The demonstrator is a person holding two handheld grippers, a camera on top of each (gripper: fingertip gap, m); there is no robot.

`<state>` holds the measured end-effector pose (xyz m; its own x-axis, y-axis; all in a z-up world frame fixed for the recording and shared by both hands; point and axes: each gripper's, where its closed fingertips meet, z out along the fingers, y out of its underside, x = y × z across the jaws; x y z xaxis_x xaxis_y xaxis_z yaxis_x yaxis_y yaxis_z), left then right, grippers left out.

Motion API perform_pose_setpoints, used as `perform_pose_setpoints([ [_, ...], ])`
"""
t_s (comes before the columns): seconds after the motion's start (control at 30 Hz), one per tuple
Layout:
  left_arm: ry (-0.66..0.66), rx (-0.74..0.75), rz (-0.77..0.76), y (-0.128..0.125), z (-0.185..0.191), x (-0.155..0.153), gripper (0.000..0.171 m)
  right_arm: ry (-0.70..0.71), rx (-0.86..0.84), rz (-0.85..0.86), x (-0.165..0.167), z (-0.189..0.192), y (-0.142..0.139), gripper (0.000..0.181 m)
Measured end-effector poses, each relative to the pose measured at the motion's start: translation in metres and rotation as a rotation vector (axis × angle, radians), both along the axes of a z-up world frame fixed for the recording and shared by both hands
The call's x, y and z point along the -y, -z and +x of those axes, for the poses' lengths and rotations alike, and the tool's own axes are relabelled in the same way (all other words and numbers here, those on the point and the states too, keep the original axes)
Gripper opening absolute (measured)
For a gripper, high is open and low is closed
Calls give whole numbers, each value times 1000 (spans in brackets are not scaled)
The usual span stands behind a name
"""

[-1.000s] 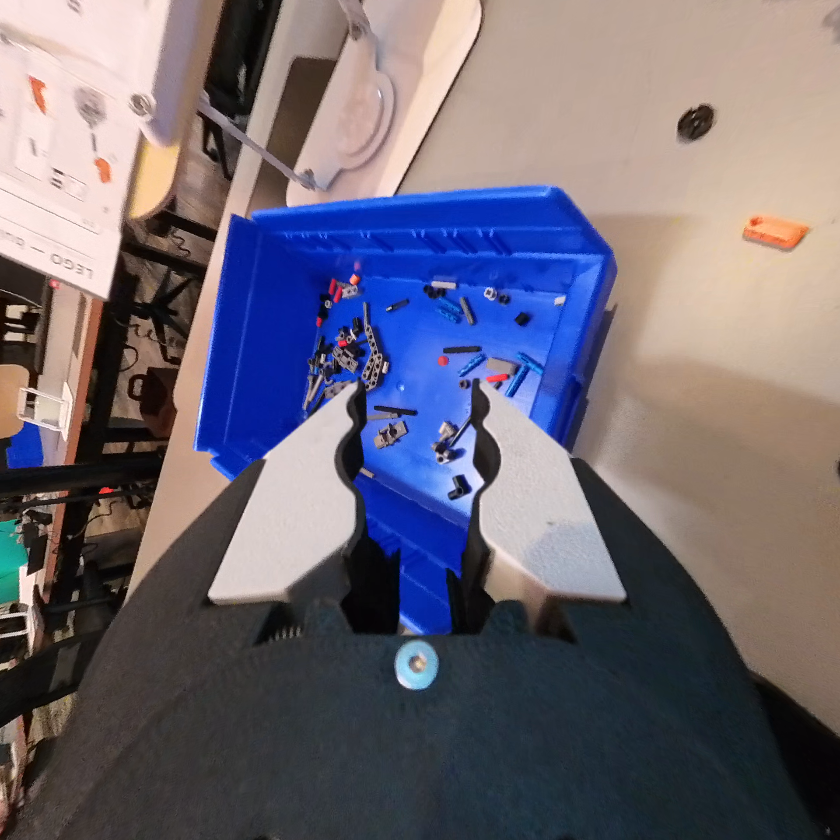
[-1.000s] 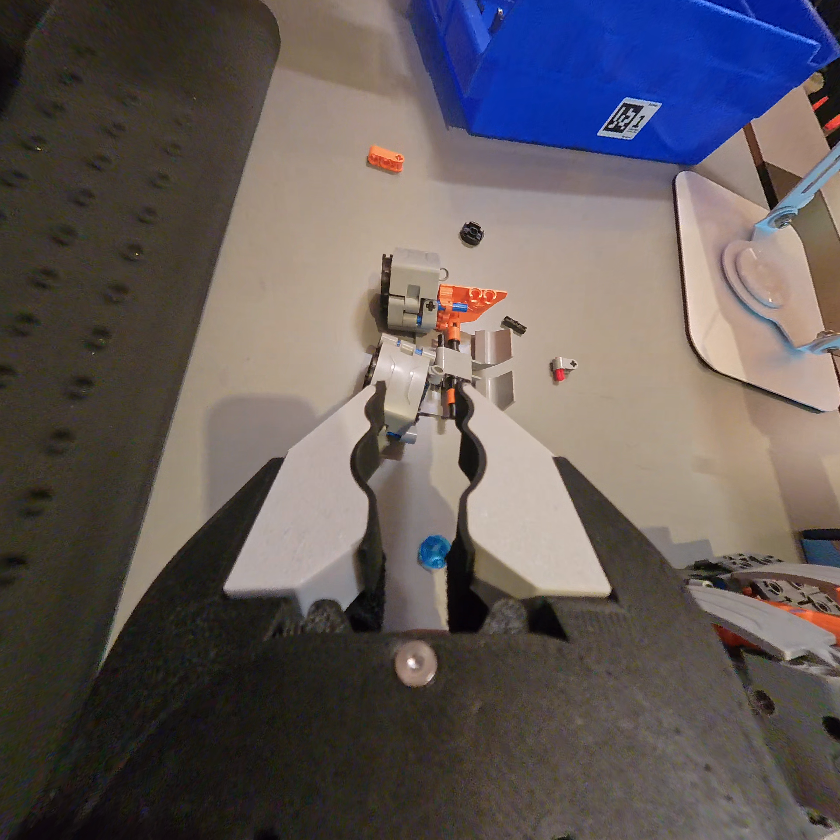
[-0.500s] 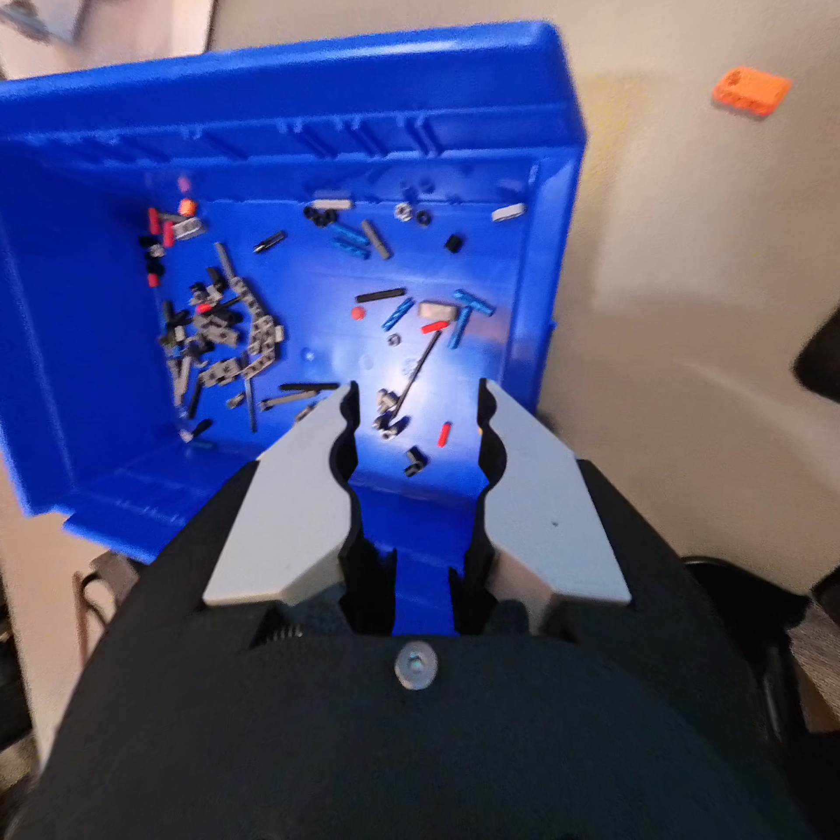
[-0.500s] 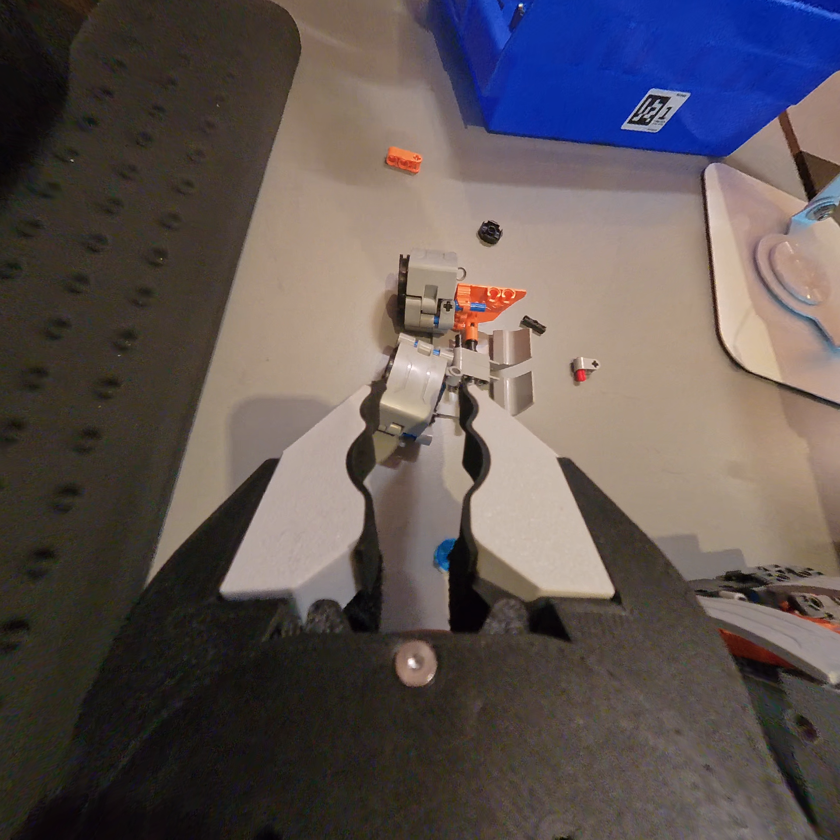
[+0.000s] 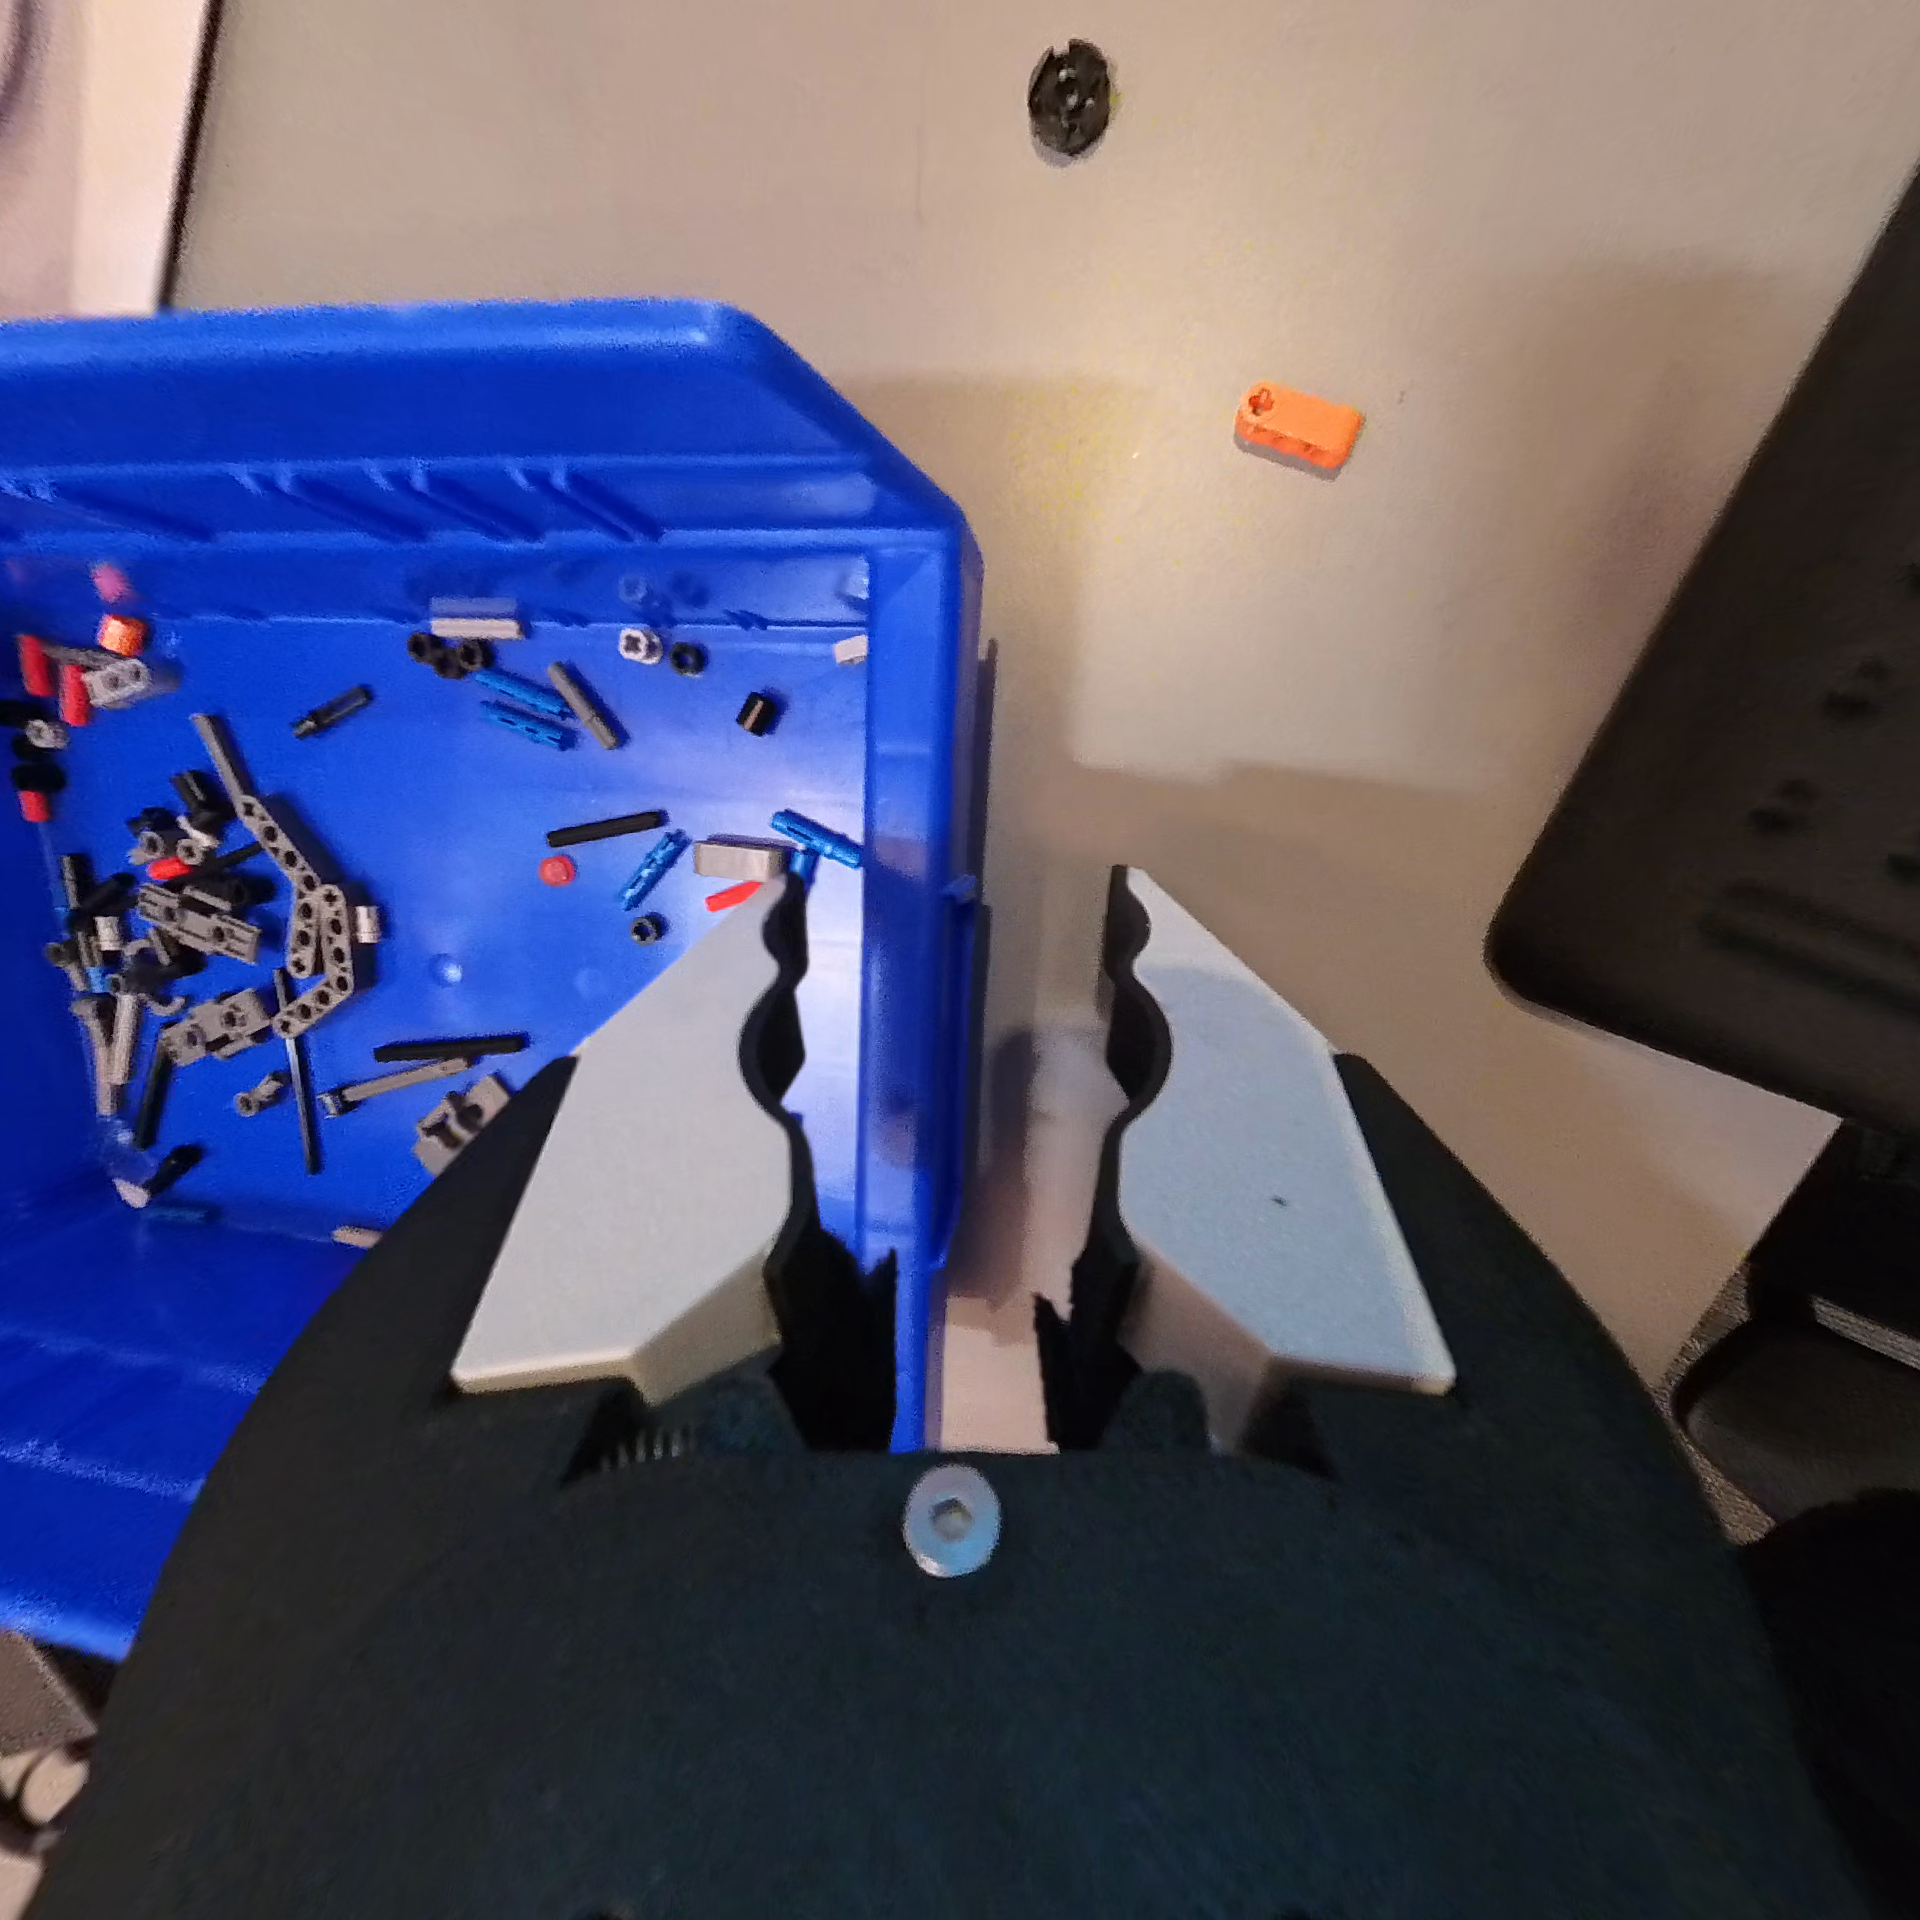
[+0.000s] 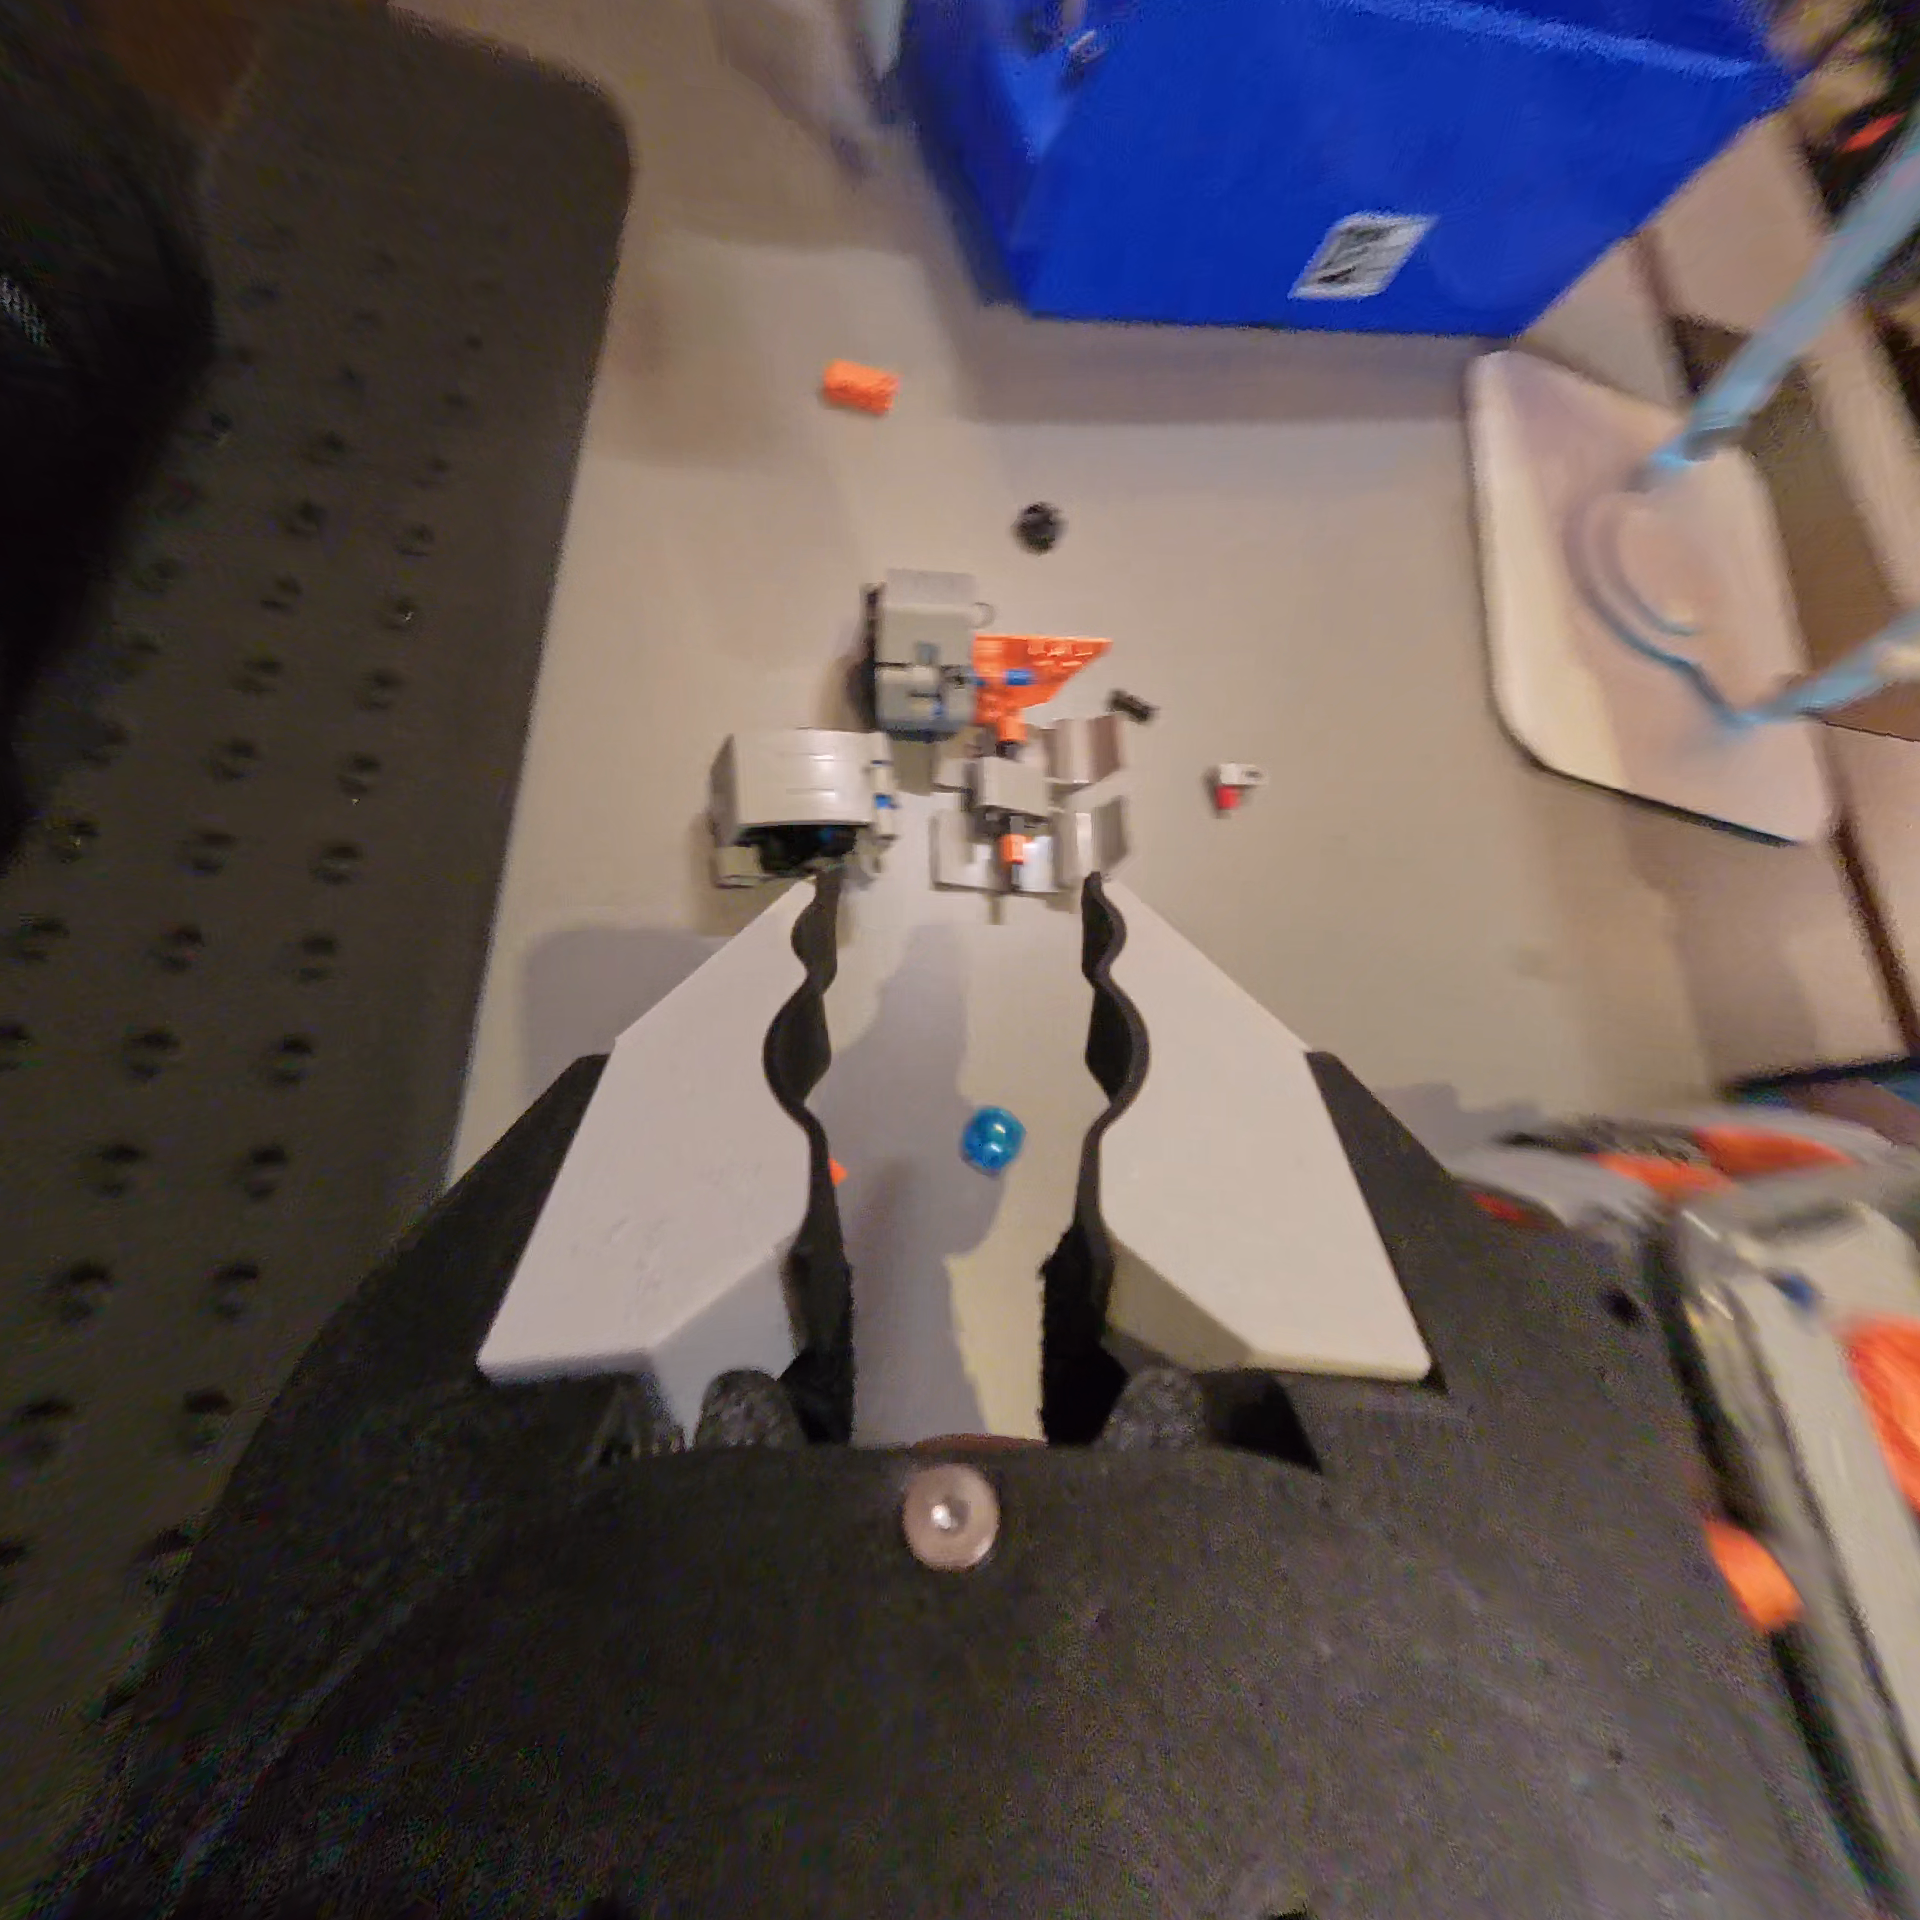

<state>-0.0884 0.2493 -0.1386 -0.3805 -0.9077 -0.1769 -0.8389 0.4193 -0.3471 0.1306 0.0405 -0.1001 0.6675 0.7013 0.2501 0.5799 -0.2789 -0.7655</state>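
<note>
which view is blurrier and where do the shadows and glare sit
Right wrist view: blurrier, the blue bin and the brick model smeared, the right gripper casting shadow on the table. Left wrist view: sharper, glare on the bin wall by the left gripper.

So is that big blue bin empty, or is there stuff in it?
Not empty. The blue bin has small building pieces scattered thinly across its floor, mostly grey, black, blue and red, with bare blue showing between them.
</note>
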Motion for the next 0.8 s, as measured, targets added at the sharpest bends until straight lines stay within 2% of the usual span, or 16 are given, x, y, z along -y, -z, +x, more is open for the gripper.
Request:
perform_pose_setpoints([
  [0.1,-24,-40,-12,13,-6,0,55,82,-126,110,9,21,-38,41],
  [0.17,-29,-43,-19,19,-6,1,55,138,-140,115,20,34,-45,38],
  [0.23,-37,-37,-20,21,-5,2,58,150,-168,9,34,32,-29,40],
  [0.3,-44,-27,-21,21,-5,3,61,168,-161,-103,42,28,-1,44],
  [0.4,-45,39,-20,10,-1,6,57,233,-20,-241,45,34,48,44],
  [0.47,-33,103,11,-4,5,11,55,247,37,-314,47,34,69,43],
  [0.57,32,206,58,-27,17,30,54,220,25,-351,47,24,76,32],
  [0.63,94,283,58,-42,27,51,55,206,33,-354,47,20,77,13],
  [0.7,170,359,14,-55,42,78,55,207,26,-349,45,17,78,8],
  [0.8,275,392,-27,-57,64,114,54,212,39,-334,45,16,76,7],
])
